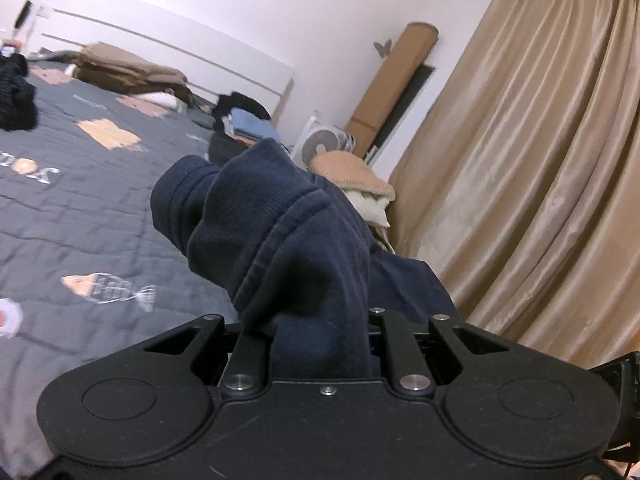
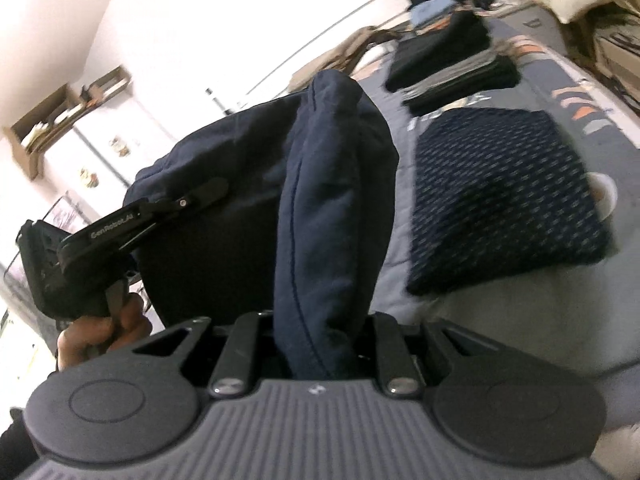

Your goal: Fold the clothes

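- The bed (image 1: 72, 216), under a grey quilt printed with fish, fills the left half of the left wrist view and the right side of the right wrist view; it is the surface any fold has to land on.
- The curtain (image 1: 520, 184) hangs down the right side of the left wrist view, beyond the edge of the bed.
- The navy garment (image 1: 288, 240) is off the bed, held up in the centre of both views, rising straight ahead of each pair of tongs. It looks like thick sweatshirt cloth with a ribbed hem.
- A folded patterned garment (image 2: 508, 200) lies flat on the quilt at centre right of the right wrist view, with a stack of dark folded clothes (image 2: 460, 76) behind it at upper right.
- The left tongs (image 1: 320, 340) are pinching a bunch of the navy cloth, which fills the gap between them.
- The right tongs (image 2: 316, 344) pinch another bunch the same way. The cloth seems to span between the two grips, its long axis running from one hand to the other.
- The left tongs also show at centre left of the right wrist view, level with the right ones and just beside them, so neither hand is clearly nearer the quilt.
- The person's left hand (image 2: 100, 328) grips the handle at lower left there; both tools tilt slightly down toward the bed.
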### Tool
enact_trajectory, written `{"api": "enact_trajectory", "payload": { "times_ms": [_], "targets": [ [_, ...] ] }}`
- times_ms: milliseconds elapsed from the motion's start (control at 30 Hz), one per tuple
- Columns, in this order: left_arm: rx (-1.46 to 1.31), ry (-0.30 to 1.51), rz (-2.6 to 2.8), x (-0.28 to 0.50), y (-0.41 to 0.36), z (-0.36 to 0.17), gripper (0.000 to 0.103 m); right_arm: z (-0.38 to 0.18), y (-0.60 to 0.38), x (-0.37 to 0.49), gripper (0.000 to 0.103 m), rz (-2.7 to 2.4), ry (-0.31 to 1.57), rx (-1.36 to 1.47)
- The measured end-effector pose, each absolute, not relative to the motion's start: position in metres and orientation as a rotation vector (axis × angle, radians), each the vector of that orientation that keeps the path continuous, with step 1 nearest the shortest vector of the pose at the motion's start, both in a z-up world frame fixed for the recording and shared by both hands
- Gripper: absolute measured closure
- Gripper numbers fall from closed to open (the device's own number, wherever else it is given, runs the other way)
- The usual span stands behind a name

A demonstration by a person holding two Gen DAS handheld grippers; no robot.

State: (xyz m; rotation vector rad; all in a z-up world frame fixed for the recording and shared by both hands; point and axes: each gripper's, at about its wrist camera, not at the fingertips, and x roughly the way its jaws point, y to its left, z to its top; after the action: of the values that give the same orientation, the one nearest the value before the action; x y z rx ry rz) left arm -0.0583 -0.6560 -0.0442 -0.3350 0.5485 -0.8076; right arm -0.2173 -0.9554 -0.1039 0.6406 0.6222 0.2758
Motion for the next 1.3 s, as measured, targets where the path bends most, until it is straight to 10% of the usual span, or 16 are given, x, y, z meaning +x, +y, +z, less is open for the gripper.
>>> {"api": "enact_trajectory", "payload": {
  "times_ms": [900,1300],
  "targets": [
    [-0.112,0.747,-0.95,0.142,-0.852,-0.141,0.087,-0.189,-1.112,-0.107,0.08,0.044,0.512,0.713],
    [-0.126,0.737,-0.745,0.151,-0.806,-0.154,0.028,-0.165,-1.143,-0.134,0.054,-0.104,0.512,0.543]
  ]
}}
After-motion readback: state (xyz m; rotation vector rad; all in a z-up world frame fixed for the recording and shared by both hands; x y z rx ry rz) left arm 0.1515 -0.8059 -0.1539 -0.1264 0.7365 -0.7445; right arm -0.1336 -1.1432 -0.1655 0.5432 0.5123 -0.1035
